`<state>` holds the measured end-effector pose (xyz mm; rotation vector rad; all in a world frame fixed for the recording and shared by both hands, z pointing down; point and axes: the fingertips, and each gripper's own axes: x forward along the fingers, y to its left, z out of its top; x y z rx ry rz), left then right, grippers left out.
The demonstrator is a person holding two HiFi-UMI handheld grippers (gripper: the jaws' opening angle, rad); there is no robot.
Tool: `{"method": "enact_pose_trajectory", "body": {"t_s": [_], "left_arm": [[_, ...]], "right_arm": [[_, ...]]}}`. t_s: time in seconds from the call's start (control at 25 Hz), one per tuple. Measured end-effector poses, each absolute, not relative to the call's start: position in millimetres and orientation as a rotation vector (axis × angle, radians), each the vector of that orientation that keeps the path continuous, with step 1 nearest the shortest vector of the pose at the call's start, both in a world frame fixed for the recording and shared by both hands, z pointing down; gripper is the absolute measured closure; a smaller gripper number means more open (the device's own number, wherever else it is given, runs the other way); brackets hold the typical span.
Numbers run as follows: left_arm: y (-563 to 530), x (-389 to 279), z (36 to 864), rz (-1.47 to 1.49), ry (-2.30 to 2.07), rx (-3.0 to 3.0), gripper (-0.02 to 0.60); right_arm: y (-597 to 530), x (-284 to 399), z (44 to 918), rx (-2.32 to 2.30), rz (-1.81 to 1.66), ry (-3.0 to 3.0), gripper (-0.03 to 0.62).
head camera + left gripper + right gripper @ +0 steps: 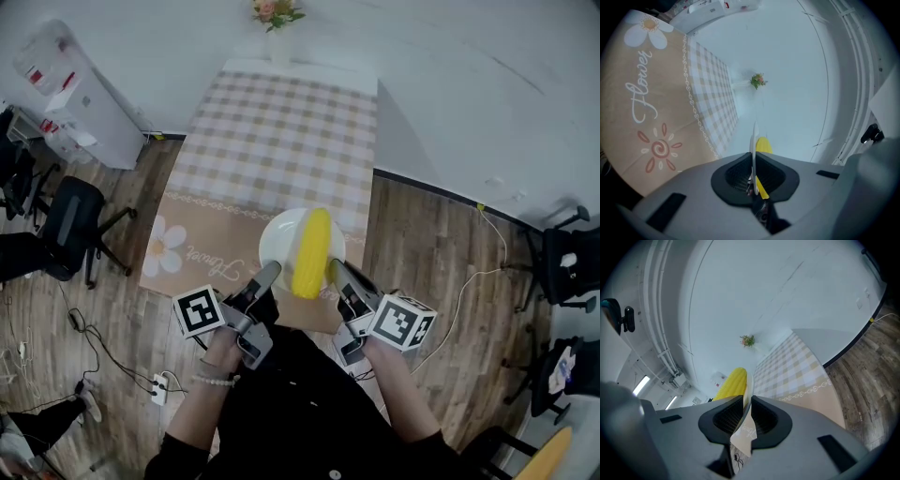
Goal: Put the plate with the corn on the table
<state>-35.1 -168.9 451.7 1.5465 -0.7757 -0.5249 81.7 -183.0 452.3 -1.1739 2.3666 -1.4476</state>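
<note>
both the left gripper (271,272) and the right gripper (337,268) are clamped on opposite rims of the plate (276,236), holding it with the corn (311,251) over the near end of the table (281,131) at mid frame, so next it likely wants lowering flat, then releasing.

- The head view looks steeply down from above the person onto the checked counter (281,141). The left gripper (270,274) and right gripper (337,270) show low in the middle.
- The left gripper view sits close behind its jaws, rolled sideways, and faces along the counter towards the flowers (758,80) by the far wall.
- The right gripper view does likewise from the opposite side.
- All three views share the plate (277,239), the corn (311,251), the counter and the flowers.
</note>
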Motion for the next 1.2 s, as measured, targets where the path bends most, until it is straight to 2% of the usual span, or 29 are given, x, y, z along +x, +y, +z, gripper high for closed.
{"method": "enact_pose_trajectory", "body": {"t_s": [1.2], "left_arm": [[-262.3,-55.3,537.5,-0.310,-0.737,1.545,0.558]], "right_arm": [[-262.6,63.0,533.0,-1.438,-1.545,2.265,0.513]]}}
